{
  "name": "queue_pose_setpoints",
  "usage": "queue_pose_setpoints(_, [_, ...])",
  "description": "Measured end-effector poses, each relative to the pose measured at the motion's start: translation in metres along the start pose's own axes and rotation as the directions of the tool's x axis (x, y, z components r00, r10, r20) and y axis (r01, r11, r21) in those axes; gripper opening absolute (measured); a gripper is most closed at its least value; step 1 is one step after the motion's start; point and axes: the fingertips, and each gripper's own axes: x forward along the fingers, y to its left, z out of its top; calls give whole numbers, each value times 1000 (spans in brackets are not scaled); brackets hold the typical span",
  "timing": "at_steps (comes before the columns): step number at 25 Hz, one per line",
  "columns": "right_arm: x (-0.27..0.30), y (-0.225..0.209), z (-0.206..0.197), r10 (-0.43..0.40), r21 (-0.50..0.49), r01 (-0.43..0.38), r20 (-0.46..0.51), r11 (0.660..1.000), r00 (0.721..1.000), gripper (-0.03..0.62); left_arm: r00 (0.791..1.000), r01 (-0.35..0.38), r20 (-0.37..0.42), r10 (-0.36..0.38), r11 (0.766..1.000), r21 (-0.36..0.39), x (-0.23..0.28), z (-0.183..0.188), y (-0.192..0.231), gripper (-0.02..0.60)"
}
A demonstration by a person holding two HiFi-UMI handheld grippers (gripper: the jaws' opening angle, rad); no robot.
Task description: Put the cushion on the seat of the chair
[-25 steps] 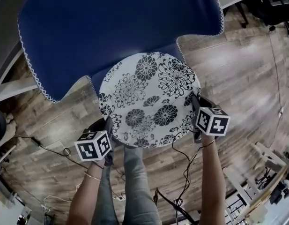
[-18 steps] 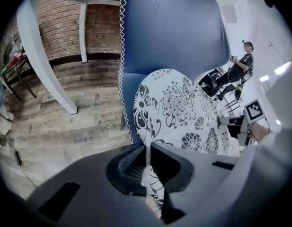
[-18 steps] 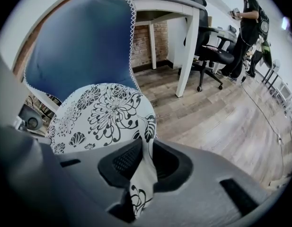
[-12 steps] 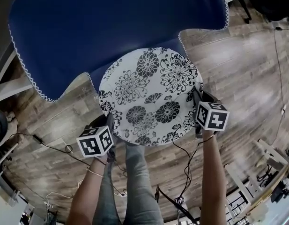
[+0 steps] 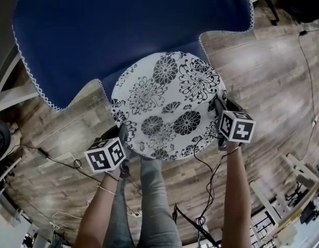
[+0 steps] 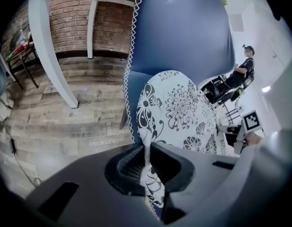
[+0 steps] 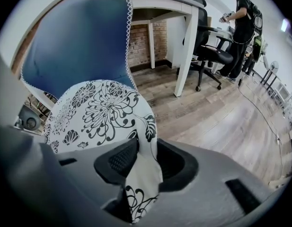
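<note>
A round white cushion (image 5: 164, 105) with black flower print lies on the blue-covered chair (image 5: 123, 30), its near part overhanging toward me. My left gripper (image 5: 123, 136) is shut on the cushion's near-left rim; in the left gripper view the rim (image 6: 146, 150) is pinched thin between the pads. My right gripper (image 5: 217, 106) is at the right rim with its jaws opening. There the cushion's edge (image 7: 141, 174) hangs loose between the parted pads. The cushion (image 7: 96, 112) leans against the blue chair back (image 7: 75, 41).
Wooden floor (image 5: 262, 66) surrounds the chair. White desk legs (image 7: 186, 46) and a black office chair (image 7: 209, 51) stand behind, with a person (image 7: 243, 18) beside them. Cables (image 5: 206, 190) trail on the floor near my legs (image 5: 151, 200).
Cushion and both grippers stay where they were; only the head view has shifted slightly.
</note>
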Motion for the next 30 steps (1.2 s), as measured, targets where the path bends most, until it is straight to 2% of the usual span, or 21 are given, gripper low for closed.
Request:
queue_pose_setpoints(6, [-5, -4, 1, -5, 8, 4, 19, 1000, 1000, 177, 1000, 17, 16, -17, 1000, -4, -5, -1, 5, 86])
queue_pose_setpoints(11, [-16, -6, 2, -2, 29, 0, 47, 1000, 999, 215, 998, 70, 7, -70, 998, -2, -11, -8, 0, 150])
queue_pose_setpoints(17, [-47, 0, 4, -3, 55, -3, 107, 999, 994, 235, 997, 74, 29, -75, 997, 38, -35, -4, -4, 164])
queue_pose_setpoints(20, [-72, 9, 10, -3, 71, -8, 156, 997, 988, 235, 995, 77, 56, -81, 995, 69, -55, 4, -8, 166])
queue_pose_setpoints(25, [-130, 32, 25, -18, 105, -10, 268, 994, 963, 216, 984, 116, 116, -133, 983, 144, -99, 30, -28, 157])
queue_pose_setpoints(27, [-159, 45, 32, -20, 123, -19, 311, 992, 950, 207, 977, 128, 143, -155, 974, 186, -123, 45, -39, 130])
queue_pose_setpoints(30, [-207, 65, 43, -31, 145, -26, 376, 989, 926, 189, 960, 154, 187, -209, 951, 270, -165, 70, -59, 129])
